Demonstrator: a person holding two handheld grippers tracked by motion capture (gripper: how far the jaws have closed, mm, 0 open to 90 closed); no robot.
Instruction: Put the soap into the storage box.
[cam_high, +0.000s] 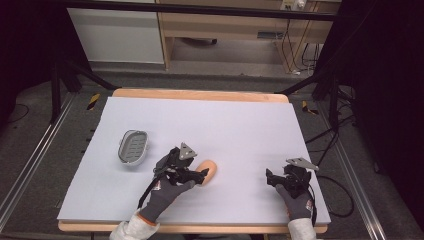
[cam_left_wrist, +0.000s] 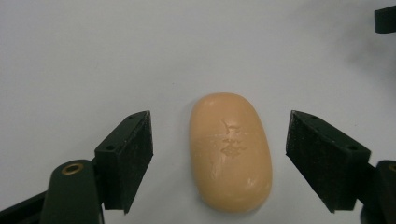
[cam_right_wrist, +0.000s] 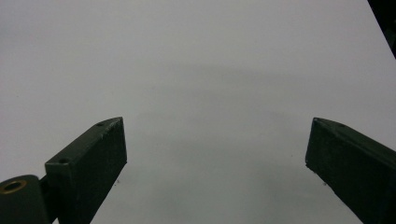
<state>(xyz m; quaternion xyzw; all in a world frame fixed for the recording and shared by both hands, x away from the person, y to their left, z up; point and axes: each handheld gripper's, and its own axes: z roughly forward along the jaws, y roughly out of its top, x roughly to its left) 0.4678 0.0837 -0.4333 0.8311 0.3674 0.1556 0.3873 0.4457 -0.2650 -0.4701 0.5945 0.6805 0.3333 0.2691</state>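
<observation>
An oval peach-coloured bar of soap (cam_high: 208, 170) (cam_left_wrist: 230, 151) lies flat on the white table sheet near the front middle. My left gripper (cam_high: 199, 175) (cam_left_wrist: 219, 163) is open around it, one jaw on each side, with a gap to the soap on both sides. A grey oval soap dish (cam_high: 133, 146) sits empty to the left of that gripper. My right gripper (cam_high: 272, 177) (cam_right_wrist: 215, 168) stands open at the front right over bare sheet, nothing between its jaws.
The white sheet (cam_high: 225, 125) covers a wooden table (cam_high: 200, 94). Black frame legs (cam_high: 325, 80) and cables (cam_high: 340, 145) stand around the table. A wooden desk (cam_high: 225, 30) is behind it.
</observation>
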